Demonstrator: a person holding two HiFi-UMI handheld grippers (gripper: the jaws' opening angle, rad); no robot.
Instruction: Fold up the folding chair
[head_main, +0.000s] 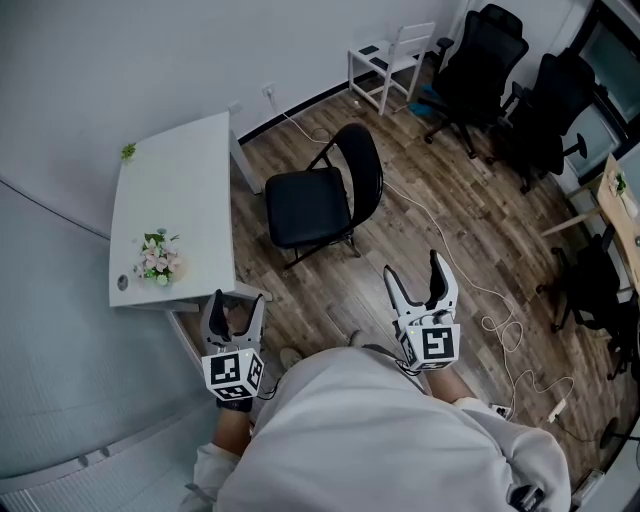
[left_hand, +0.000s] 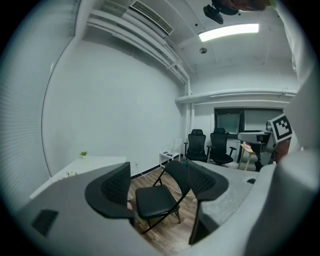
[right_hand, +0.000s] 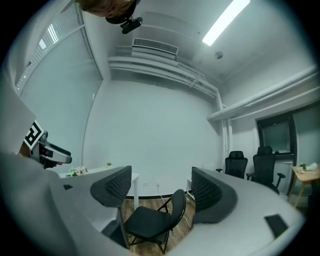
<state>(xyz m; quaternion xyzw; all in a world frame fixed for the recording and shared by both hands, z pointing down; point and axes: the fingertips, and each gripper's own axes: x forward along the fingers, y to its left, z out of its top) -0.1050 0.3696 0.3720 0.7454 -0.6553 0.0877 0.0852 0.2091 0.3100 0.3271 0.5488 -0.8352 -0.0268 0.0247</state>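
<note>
A black folding chair (head_main: 322, 200) stands unfolded on the wood floor, seat toward the white table. It shows between the jaws in the left gripper view (left_hand: 159, 200) and in the right gripper view (right_hand: 152, 222). My left gripper (head_main: 233, 308) is held near my body, well short of the chair, jaws apart with nothing between them. My right gripper (head_main: 421, 283) is also near my body, to the chair's right and nearer than it, jaws wide with nothing between them.
A white table (head_main: 170, 200) with a small flower bunch (head_main: 158, 256) stands left of the chair. A white cable (head_main: 470, 285) trails over the floor at right. Black office chairs (head_main: 480, 55) and a white stool (head_main: 385, 62) stand at the back.
</note>
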